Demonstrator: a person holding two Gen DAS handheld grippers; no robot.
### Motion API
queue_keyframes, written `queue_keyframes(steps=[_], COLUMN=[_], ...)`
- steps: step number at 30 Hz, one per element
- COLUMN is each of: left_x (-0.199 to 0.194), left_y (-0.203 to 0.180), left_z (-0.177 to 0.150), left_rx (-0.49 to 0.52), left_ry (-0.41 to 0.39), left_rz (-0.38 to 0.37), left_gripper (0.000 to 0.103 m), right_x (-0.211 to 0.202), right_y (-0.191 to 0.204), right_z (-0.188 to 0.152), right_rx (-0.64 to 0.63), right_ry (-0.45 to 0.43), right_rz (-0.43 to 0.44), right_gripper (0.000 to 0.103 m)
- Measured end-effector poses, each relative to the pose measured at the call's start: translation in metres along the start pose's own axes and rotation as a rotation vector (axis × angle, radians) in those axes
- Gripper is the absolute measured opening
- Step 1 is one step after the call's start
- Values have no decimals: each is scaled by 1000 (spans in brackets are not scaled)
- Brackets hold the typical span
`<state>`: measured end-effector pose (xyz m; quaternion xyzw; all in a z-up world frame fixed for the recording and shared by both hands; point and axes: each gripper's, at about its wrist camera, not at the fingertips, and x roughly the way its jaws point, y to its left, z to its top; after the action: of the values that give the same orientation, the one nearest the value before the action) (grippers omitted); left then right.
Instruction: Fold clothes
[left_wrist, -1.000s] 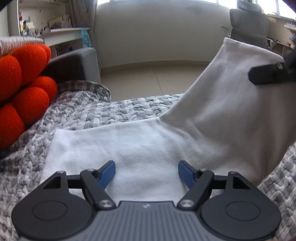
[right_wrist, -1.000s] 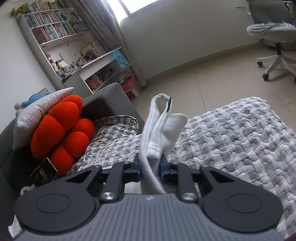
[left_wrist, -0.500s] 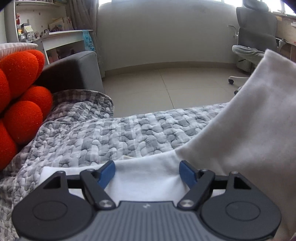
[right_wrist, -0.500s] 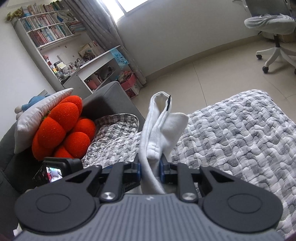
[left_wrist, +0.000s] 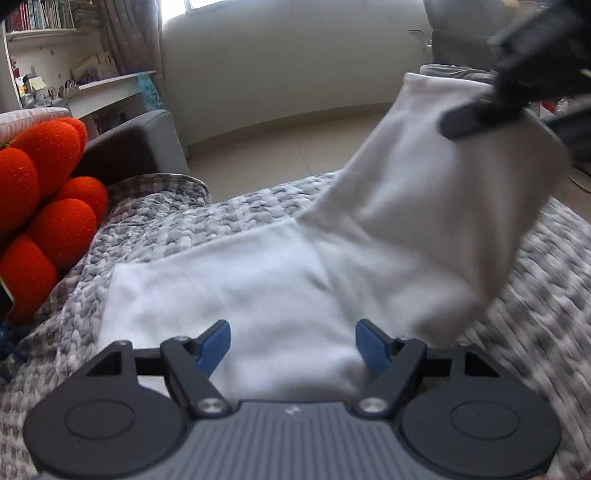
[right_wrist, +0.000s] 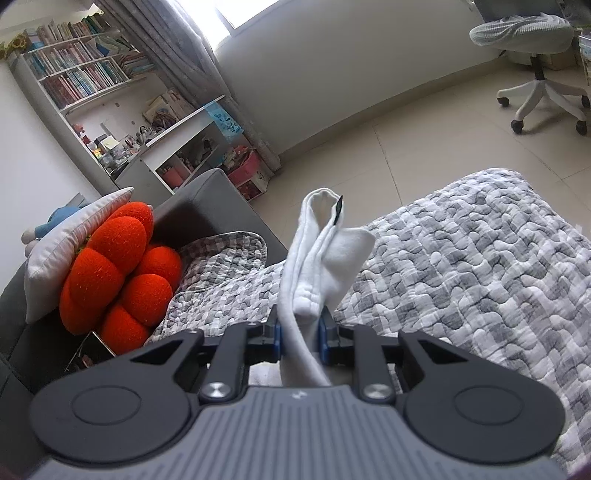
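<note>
A white garment (left_wrist: 280, 280) lies partly flat on a grey patterned quilt (left_wrist: 207, 221). Its right part is lifted up off the quilt. My left gripper (left_wrist: 293, 345) is open just above the garment's near edge, blue pads wide apart with cloth showing between them. My right gripper (right_wrist: 300, 332) is shut on a bunched edge of the white garment (right_wrist: 317, 251), which stands up above the jaws. In the left wrist view the right gripper (left_wrist: 480, 114) appears at upper right, blurred, holding the raised cloth.
An orange knotted cushion (left_wrist: 40, 192) and a white pillow (right_wrist: 70, 236) sit at the left against a grey sofa arm (right_wrist: 207, 206). Beyond the quilt lie tiled floor (right_wrist: 424, 147), a bookshelf (right_wrist: 85, 77) and an office chair (right_wrist: 532, 55).
The left gripper pulled back, then returned over the flat part of the garment. The right gripper stayed shut on the cloth and kept it raised, shifting slightly.
</note>
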<state>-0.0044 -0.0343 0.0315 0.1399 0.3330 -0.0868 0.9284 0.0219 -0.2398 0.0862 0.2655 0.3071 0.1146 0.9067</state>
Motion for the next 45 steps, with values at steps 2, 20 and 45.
queue_keyframes(steps=[2, 20, 45], left_x=[-10, -27, -21], left_y=[-5, 13, 15], left_z=[-8, -20, -12], left_rx=[23, -52, -25], left_ry=[-2, -26, 9], left_rz=[-3, -191, -169], left_gripper=[76, 76, 73], right_x=[-1, 3, 7], right_y=[3, 19, 50], right_z=[-1, -2, -8], right_rx=[-10, -49, -149], right_ry=[-3, -11, -15], right_rz=[-3, -54, -105], right_gripper=[22, 22, 22])
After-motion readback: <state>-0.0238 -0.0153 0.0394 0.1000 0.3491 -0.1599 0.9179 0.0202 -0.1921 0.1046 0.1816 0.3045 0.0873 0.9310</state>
